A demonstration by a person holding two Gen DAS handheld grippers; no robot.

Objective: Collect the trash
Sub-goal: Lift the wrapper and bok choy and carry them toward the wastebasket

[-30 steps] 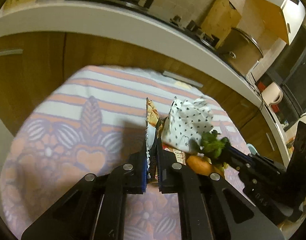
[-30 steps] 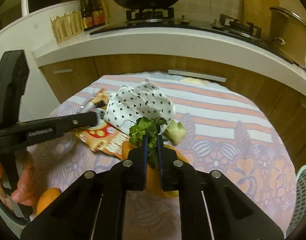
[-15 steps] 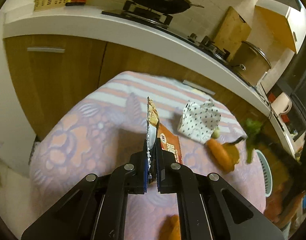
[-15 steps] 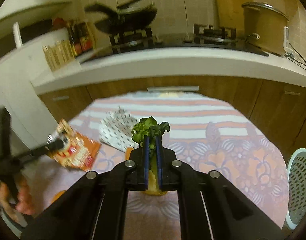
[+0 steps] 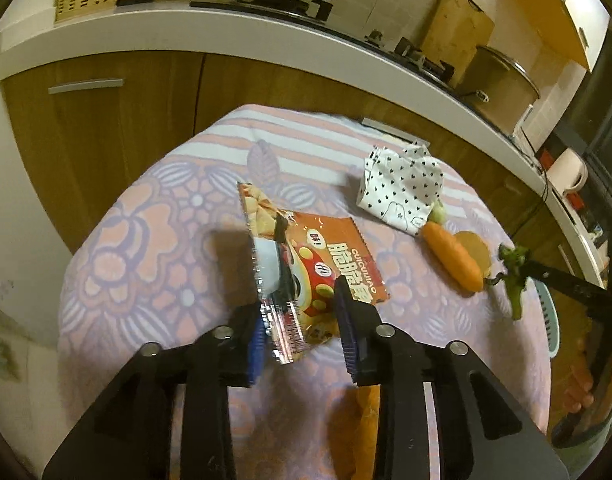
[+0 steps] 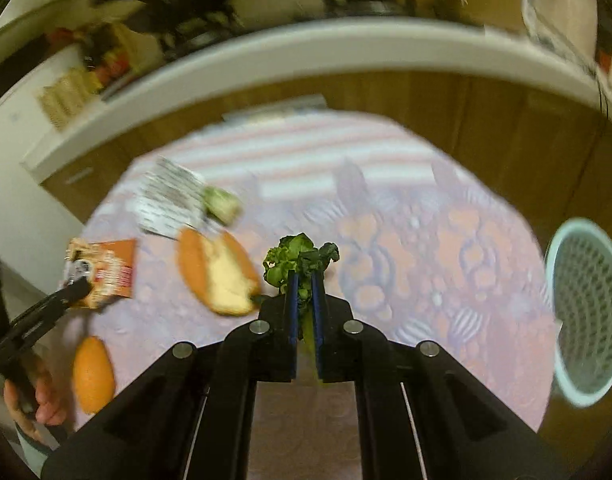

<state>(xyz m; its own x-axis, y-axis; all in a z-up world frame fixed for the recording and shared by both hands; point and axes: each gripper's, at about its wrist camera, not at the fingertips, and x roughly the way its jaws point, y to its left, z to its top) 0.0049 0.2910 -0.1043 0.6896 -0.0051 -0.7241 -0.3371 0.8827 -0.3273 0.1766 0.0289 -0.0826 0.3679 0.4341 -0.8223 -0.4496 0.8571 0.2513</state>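
The left gripper [image 5: 302, 316] is gaping around the snack wrapper [image 5: 306, 264] (foil-edged); the right gripper [image 6: 305, 292] is pinching greens [image 6: 298, 258].

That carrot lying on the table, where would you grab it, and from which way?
Probably around its thick middle, coming straight down from above. The carrot lies flat on the tablecloth with its length slanting, so the tool's fingers should close across its narrow width. Its top end lies close to the dotted paper bag, and a peel piece lies right beside it, so the middle leaves most room.
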